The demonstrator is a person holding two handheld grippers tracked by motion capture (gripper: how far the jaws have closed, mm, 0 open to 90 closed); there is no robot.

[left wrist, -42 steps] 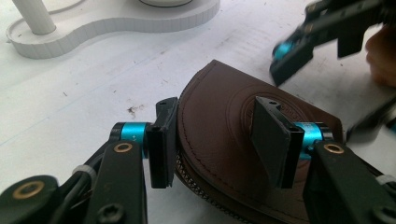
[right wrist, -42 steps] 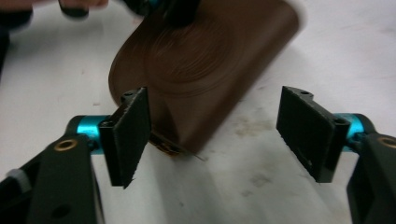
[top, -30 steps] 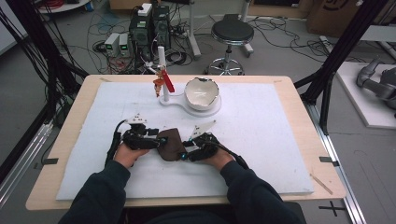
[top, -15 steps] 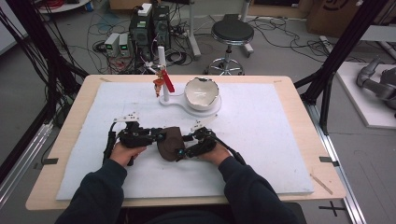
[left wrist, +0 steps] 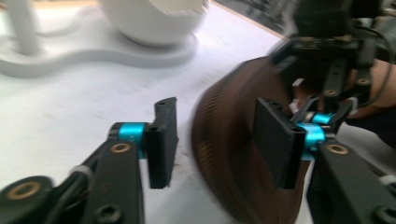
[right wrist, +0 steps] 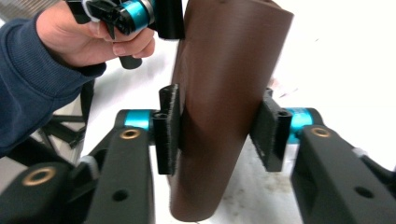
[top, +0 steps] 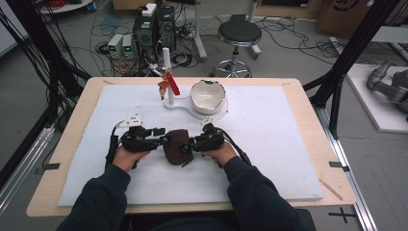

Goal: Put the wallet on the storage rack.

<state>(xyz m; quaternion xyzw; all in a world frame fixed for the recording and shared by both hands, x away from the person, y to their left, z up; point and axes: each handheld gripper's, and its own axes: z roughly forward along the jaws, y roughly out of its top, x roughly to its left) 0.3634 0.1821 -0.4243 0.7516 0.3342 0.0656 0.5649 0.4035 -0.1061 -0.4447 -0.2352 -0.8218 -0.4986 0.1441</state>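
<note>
Left gripper (top: 161, 140), held in the person's left hand (top: 126, 156) low over the desk (top: 308, 110): fingers (left wrist: 163, 140) spread, pointing toward the brown piece. In the left gripper view one finger stands clear on the open white mat side; the other sits against or just over the rim of the brown ribbed object (top: 177, 147). Blurred there, contact cannot be told.

Brown object lies between the two sets of fingers, at the near-centre of the white mat (top: 269, 144). In the left gripper view it reads as a curved, ridged shell (left wrist: 229, 149); in the right gripper view as a smooth, upright brown slab (right wrist: 224, 107).

Right gripper (top: 188, 147), in the person's right hand (top: 219, 153): fingers (right wrist: 167, 133) pinching the brown object from both faces, pads pressed on either side.

Beyond the fingers, farther up the mat: white stand (top: 169, 79) with a red tag, and beside it a white broken-edged bowl (top: 208, 95) on a shared white base.
</note>
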